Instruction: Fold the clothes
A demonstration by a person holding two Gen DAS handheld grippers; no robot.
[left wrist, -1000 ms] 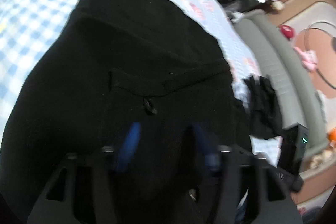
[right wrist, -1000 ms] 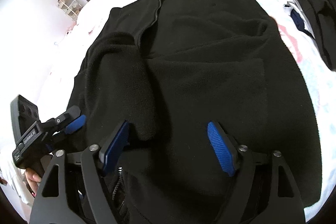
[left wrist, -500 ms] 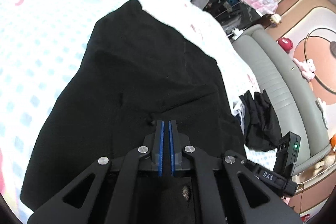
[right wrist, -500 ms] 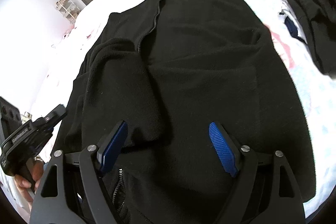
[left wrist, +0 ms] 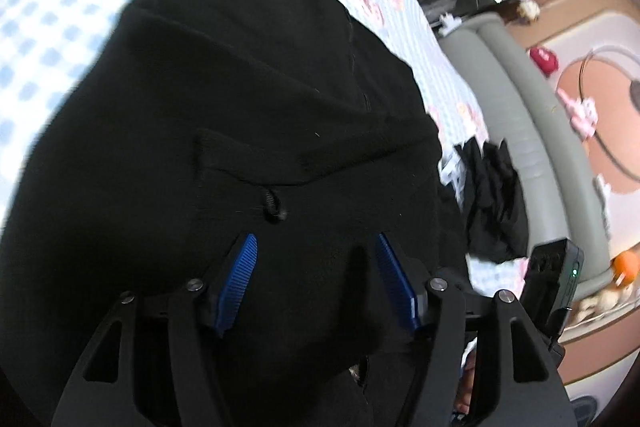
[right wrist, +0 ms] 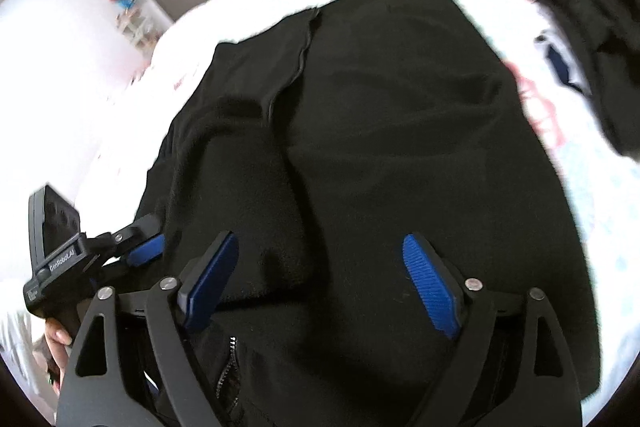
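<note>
Checked blue-and-white bedding with pink cartoon prints is covering the bed [left wrist: 48,27] that is carrying everything. Lying spread across its middle is the black fleece jacket [left wrist: 224,131], its zipper [right wrist: 302,59] running toward the far edge and one sleeve [right wrist: 240,187] lying folded over the body. The left gripper [left wrist: 316,267] is hovering over the jacket's near edge; its jaws are opening, the blue pads [left wrist: 238,283] standing apart with fleece under them and nothing pinched. The right gripper [right wrist: 320,283] is hanging over the jacket nearby, jaws also widening and already far apart, gripping nothing. A pile of dark clothes [right wrist: 592,27] is lying toward the bed's right edge, just beside the jacket. Beyond that edge, a grey padded bench [left wrist: 532,131] is running along the bed.
</note>
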